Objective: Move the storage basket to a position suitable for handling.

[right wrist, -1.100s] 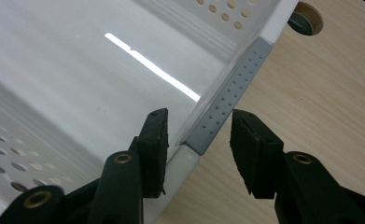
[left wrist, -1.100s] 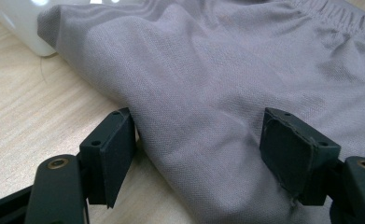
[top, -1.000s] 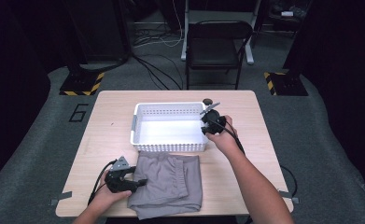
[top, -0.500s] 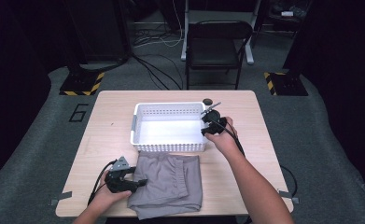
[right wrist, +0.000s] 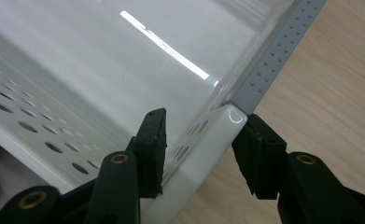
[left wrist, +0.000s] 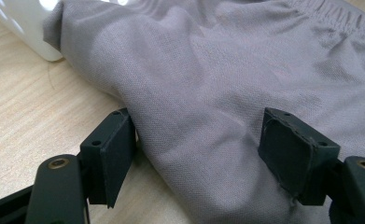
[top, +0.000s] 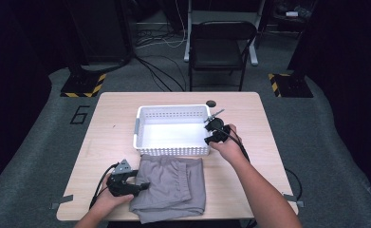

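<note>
I see left gripper (top: 143, 186) jaws wide, astride the grey folded cloth shorts (top: 171, 187) at near table edge | white perforated plastic basket (top: 173, 149) just behind, touching them | right gripper (top: 208, 140) jaws just closing, straddling its near-right corner | small black round object (top: 211, 102) beyond | black folding chair (top: 223, 47) farthest

Basket (top: 172, 133): white plastic, rectangular, with perforated walls and a grey handle strip on each short side; it stood upright and empty at the table's middle.
Shorts (top: 172, 186): grey, with an elastic waistband, loosely folded and flat; they lay at 6 o'clock of the basket, their far edge touching its near wall.
</note>
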`<action>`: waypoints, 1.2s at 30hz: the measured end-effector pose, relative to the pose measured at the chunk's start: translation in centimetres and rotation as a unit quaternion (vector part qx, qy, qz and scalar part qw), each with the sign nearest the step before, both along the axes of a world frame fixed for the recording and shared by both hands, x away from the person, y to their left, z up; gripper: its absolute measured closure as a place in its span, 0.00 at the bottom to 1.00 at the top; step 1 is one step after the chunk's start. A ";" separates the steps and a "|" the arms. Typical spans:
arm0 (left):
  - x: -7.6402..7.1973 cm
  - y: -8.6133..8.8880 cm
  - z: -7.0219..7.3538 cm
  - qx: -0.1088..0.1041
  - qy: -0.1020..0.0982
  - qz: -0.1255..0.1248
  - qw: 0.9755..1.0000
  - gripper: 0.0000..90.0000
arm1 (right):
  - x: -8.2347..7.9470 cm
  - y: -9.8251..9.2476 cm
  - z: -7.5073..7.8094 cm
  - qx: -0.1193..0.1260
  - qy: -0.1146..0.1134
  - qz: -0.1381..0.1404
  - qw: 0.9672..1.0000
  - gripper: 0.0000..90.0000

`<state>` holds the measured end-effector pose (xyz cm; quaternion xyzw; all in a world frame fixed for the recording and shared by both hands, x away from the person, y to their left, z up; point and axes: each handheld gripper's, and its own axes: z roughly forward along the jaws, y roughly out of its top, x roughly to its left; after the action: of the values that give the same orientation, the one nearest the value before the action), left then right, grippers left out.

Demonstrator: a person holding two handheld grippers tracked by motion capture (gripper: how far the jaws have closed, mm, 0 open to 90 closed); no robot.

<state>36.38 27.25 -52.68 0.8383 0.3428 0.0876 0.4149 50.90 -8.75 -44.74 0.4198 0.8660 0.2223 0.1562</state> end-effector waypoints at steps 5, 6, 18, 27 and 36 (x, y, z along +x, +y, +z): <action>0.0 0.0 0.0 0.000 0.000 0.000 1.000 0.30 | -0.3 -0.4 0.0 0.001 -0.001 0.002 1.000 0.61; 0.0 -0.1 0.0 -0.001 -0.001 0.002 1.000 0.30 | -0.4 -0.6 0.0 0.000 -0.001 0.007 1.000 0.61; -0.1 -0.1 0.1 -0.002 0.009 0.002 1.000 0.31 | -0.9 -1.2 0.2 0.011 0.003 -0.003 1.000 0.60; -0.3 -0.2 0.6 0.010 0.014 0.007 1.000 0.32 | -2.6 -2.7 2.4 0.045 -0.017 -0.011 0.999 0.50; -0.6 -0.2 1.3 0.000 0.011 0.031 0.999 0.32 | -5.8 -3.2 3.2 0.061 -0.030 -0.012 0.998 0.49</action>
<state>35.83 27.03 -51.39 0.8282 0.3731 0.0916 0.4079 45.08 -11.98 -41.55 0.4323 0.8404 0.2855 0.1593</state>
